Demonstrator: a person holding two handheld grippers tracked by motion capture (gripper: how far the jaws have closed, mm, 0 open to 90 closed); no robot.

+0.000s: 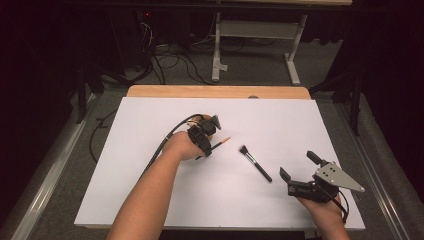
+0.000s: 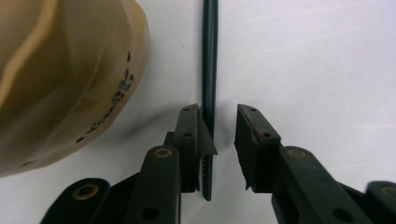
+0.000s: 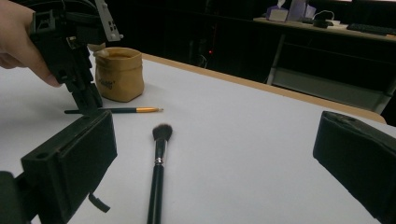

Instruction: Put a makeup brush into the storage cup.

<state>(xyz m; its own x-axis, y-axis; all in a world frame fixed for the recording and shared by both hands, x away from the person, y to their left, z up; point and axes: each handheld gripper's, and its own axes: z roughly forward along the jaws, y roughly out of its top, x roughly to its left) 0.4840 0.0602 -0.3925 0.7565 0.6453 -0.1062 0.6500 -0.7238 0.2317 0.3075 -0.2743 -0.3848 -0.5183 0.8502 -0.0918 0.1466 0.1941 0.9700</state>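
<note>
Your left tool [image 1: 204,137] points down at the white bench [image 1: 280,120], and the thin dark pencil [image 2: 209,93] lies flat on it, running between the two jaws near its blunt end. In the left gripper view one jaw touches the pencil's side while the other stands just clear of it, so the tool is nearly closed but not clamped. The pencil's orange tip points away toward the makeup brush [image 1: 255,162], which lies apart from it nearer your right side. The tan paper cup [image 3: 118,73] stands just beside the left tool. Your left forearm reaches diagonally in, hand curled over the tool's body. Your right tool [image 1: 300,167] rests low near the bench's edge, jaws wide apart and holding nothing.
</note>
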